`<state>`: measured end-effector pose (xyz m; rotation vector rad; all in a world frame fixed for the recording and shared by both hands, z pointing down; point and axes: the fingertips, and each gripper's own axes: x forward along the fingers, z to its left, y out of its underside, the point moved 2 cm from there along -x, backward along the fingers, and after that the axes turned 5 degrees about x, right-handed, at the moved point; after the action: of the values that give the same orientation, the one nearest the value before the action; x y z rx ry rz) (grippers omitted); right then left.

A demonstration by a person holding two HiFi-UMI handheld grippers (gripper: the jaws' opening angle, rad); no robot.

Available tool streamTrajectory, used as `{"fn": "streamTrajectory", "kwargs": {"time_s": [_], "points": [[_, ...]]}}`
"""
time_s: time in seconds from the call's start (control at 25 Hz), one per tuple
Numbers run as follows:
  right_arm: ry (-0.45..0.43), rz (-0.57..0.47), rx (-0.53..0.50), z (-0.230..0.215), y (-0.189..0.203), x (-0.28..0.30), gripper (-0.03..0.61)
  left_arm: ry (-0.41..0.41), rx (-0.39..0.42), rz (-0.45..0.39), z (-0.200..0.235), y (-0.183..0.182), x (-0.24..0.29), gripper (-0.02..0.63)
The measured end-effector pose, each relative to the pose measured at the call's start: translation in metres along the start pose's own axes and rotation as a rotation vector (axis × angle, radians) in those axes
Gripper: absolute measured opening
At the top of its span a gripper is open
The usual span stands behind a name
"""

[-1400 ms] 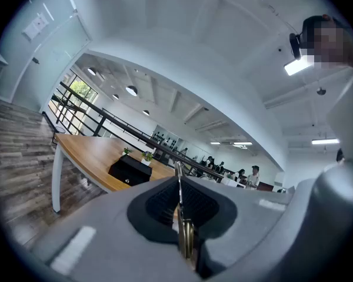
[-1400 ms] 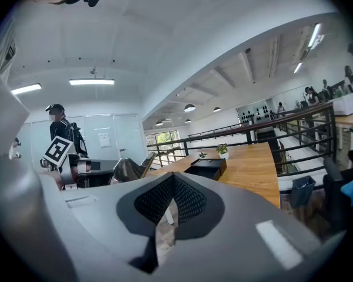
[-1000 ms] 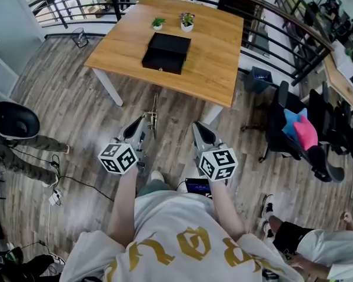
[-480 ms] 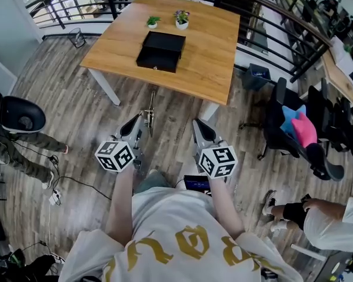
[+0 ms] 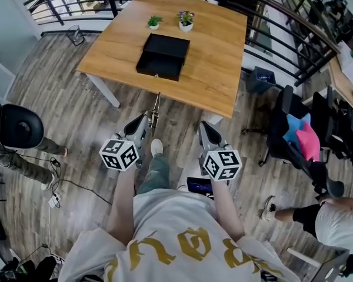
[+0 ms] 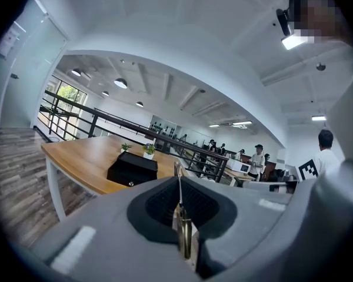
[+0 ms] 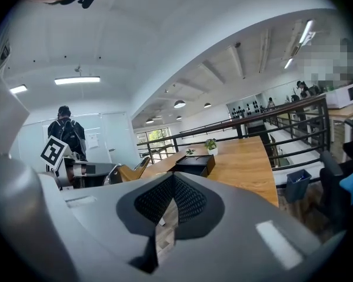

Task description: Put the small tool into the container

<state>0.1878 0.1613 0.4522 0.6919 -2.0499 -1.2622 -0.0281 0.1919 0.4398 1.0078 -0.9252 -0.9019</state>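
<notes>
while left gripper (image 5: 147, 121) pinches small tool (image 5: 156, 106), it's aimed fwd.

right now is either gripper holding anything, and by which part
The left gripper is shut on the brass-coloured end of a slim metal tool, its thin shaft sticking out ahead. The right gripper has its jaws together with nothing between them.
</notes>
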Motion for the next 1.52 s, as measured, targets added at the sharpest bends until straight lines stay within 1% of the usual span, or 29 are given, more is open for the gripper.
{"fn": "streamTrajectory", "kwargs": {"time_s": [0.16, 0.28, 0.36, 0.48, 0.64, 0.72, 0.88, 1.0, 1.24, 1.36, 1.52], "points": [[0.052, 0.024, 0.011, -0.025, -0.010, 0.057, 0.025, 0.076, -0.004, 0.007, 0.033, -0.013, 0.064, 0.020], [0.095, 0.018, 0.039, -0.044, -0.029, 0.109, 0.025, 0.151, 0.005, -0.011, 0.062, -0.037, 0.108, 0.022], [0.118, 0.017, 0.053, -0.051, -0.041, 0.140, 0.025, 0.198, 0.041, 0.008, 0.080, -0.051, 0.134, 0.020], [0.140, 0.029, 0.064, -0.058, -0.053, 0.188, 0.026, 0.232, 0.128, 0.066, 0.114, -0.065, 0.173, 0.020], [0.176, 0.050, 0.057, -0.066, -0.062, 0.239, 0.025, 0.275, 0.172, 0.105, 0.156, -0.076, 0.213, 0.022], [0.196, 0.043, 0.064, -0.069, -0.071, 0.256, 0.025, 0.316, 0.204, 0.115, 0.168, -0.081, 0.228, 0.022], [0.247, 0.022, 0.068, -0.079, -0.085, 0.275, 0.025, 0.418, 0.289, 0.140, 0.177, -0.083, 0.254, 0.020], [0.280, 0.019, 0.066, -0.086, -0.088, 0.280, 0.025, 0.460, 0.306, 0.157, 0.182, -0.081, 0.267, 0.020], [0.312, -0.001, 0.092, -0.097, -0.091, 0.286, 0.025, 0.497, 0.359, 0.182, 0.183, -0.078, 0.286, 0.020], [0.298, 0.000, 0.097, -0.100, -0.092, 0.298, 0.025, 0.525, 0.384, 0.189, 0.182, -0.078, 0.291, 0.020], [0.276, -0.003, 0.102, -0.105, -0.093, 0.311, 0.026, 0.534, 0.417, 0.211, 0.183, -0.076, 0.299, 0.020]]}}
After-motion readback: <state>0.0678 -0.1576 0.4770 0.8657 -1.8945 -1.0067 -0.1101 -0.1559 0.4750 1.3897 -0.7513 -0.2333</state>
